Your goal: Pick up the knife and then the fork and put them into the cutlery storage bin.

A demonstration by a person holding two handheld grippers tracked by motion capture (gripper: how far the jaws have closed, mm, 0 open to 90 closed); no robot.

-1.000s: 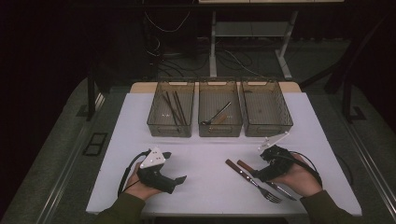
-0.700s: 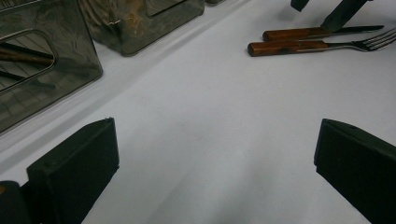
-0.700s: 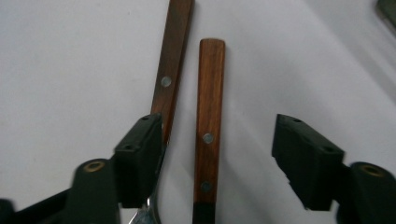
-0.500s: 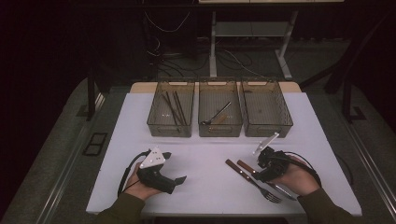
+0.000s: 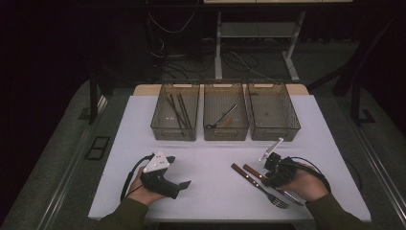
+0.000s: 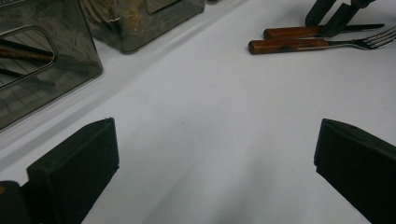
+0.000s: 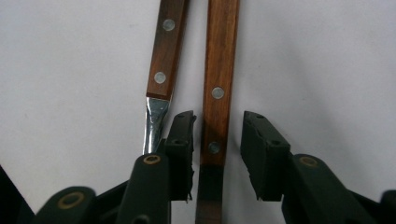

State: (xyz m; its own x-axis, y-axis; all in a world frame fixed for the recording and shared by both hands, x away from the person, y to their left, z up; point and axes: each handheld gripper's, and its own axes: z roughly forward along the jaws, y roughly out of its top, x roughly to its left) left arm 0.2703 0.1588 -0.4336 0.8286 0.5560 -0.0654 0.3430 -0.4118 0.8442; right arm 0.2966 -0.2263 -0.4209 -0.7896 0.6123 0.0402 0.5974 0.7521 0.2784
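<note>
A wood-handled knife [image 5: 252, 172] and a wood-handled fork [image 5: 261, 186] lie side by side on the white table at the front right. My right gripper [image 5: 269, 177] points down over them. In the right gripper view the knife's handle [image 7: 218, 70] runs between its jaws, and the fork [image 7: 163, 56] lies just outside the left one. The jaws of the right gripper [image 7: 217, 135] have just been closing, and a thin gap still shows at the right pad. My left gripper [image 5: 179, 171] rests at the front left, its jaws wide apart over bare table [image 6: 215, 154].
Three clear bins stand in a row at the back: the left bin [image 5: 163, 128] holds dark sticks, the middle bin [image 5: 225, 134] a utensil, and the right bin [image 5: 275, 132] looks nearly bare. Cables trail from both grippers. White tabletop [image 5: 215, 163] lies between the hands.
The right gripper has tipped down onto the cutlery, its grey plate now raised, and its jaws have narrowed around the knife handle. The left gripper has stayed put.
</note>
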